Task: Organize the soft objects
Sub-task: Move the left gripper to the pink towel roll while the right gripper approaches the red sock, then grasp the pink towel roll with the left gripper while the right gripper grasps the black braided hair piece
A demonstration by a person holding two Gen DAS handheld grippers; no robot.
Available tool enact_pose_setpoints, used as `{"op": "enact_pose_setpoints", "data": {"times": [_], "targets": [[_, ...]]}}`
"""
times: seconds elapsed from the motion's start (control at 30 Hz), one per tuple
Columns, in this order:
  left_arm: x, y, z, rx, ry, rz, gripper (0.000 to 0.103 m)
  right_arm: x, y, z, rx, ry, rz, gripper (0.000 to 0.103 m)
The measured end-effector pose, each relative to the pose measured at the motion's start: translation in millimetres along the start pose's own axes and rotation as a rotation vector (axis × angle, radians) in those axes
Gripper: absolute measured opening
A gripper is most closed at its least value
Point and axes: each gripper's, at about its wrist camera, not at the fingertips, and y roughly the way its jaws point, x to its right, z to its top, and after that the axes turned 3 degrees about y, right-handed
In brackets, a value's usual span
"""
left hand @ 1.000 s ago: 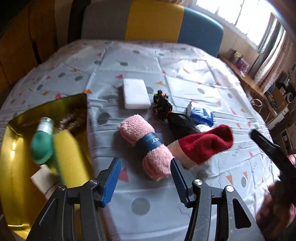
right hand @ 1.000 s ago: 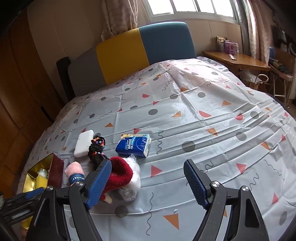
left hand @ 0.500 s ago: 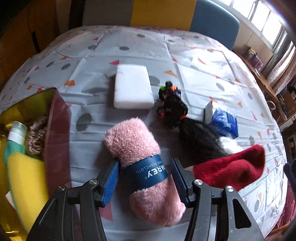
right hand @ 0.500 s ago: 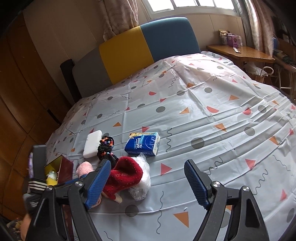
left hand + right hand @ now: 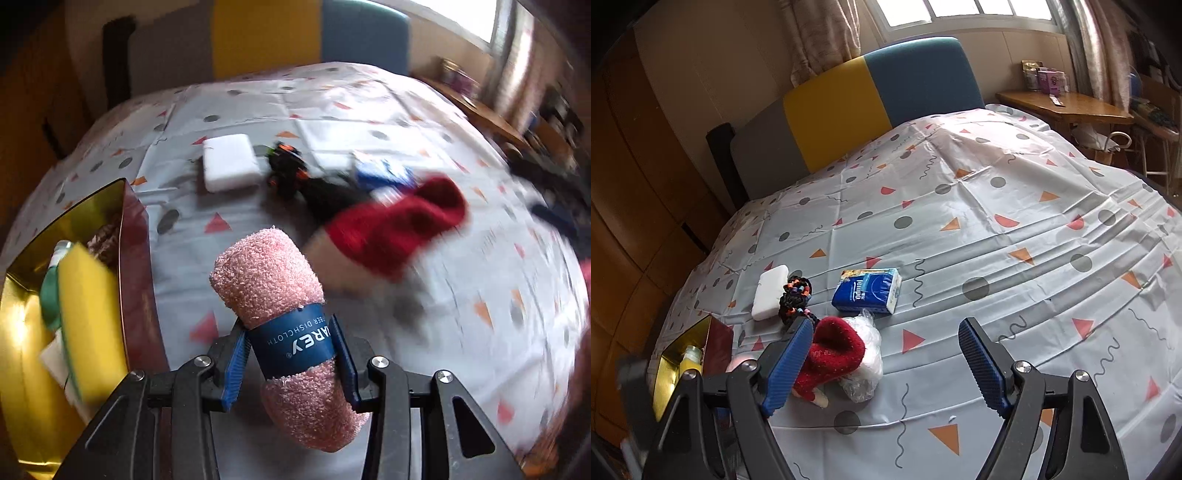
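Note:
A rolled pink dishcloth (image 5: 273, 273) with a blue paper band sits between the blue pads of my left gripper (image 5: 290, 332). Its jaws are closing, and both pads press on the band. The roll hangs a little above the patterned bedsheet (image 5: 369, 110), next to an open gold box (image 5: 22, 332). A red sock (image 5: 399, 225) lies to the right, blurred. In the right wrist view my right gripper (image 5: 884, 325) hovers open over the sheet with nothing between its fingers; the red sock (image 5: 831, 350) lies behind its left finger on a clear plastic bag (image 5: 866, 354).
The gold box (image 5: 670, 369) holds a yellow sponge (image 5: 88, 314) and a small bottle. A white sponge (image 5: 770, 291), a bunch of beaded hair ties (image 5: 796, 295) and a blue tissue pack (image 5: 866, 291) lie on the sheet. A headboard (image 5: 868, 99) and wooden desk (image 5: 1060, 107) stand behind.
My left gripper came down over the pink dishcloth, its jaws closed onto the blue band, and the roll now sits off the sheet. The right gripper has held still.

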Motion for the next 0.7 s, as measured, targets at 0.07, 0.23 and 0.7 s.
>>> {"op": "enact_pose_setpoints", "data": {"times": [0.07, 0.23, 0.7], "targets": [[12.0, -9.3, -20.9, 0.017, 0.060, -0.006, 0.043, 1.5, -0.2, -0.6, 0.000, 0.004, -0.006, 0.082], [38.3, -16.7, -62.2, 0.077, 0.200, -0.005, 0.045, 1.2, -0.8, -2.7, 0.003, -0.001, -0.015, 0.082], [32.6, -1.7, -74.0, 0.105, 0.177, -0.090, 0.050, -46.7, 17.1, -10.6, -0.117, -0.204, 0.125, 0.044]]}}
